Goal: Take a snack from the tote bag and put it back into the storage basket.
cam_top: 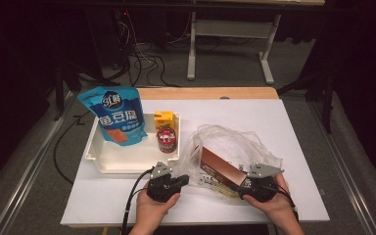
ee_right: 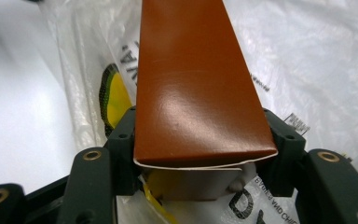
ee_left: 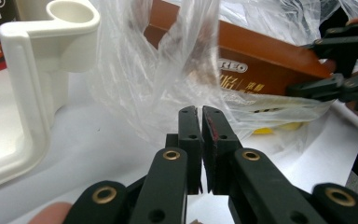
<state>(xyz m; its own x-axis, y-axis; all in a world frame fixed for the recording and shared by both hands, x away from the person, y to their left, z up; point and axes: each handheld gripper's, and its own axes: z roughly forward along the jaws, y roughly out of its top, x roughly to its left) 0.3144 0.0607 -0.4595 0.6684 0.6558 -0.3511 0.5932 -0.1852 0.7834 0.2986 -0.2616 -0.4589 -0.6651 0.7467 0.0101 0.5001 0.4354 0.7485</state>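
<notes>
White tabletop fills the high view, dark floor and cables beyond it. At about ten o'clock sits a white tray holding a blue snack pouch, a yellow carton and a small red can. Toward four o'clock lies a crumpled clear plastic bag, and the brown box angles up out of it, clamped across its near end by the right gripper. The left gripper, at six o'clock, has its jaws pressed nearly together just short of the bag's edge; whether film is pinched between them I cannot tell. My guess is that the box is midway between bag and tray, with that transfer left unfinished.
</notes>
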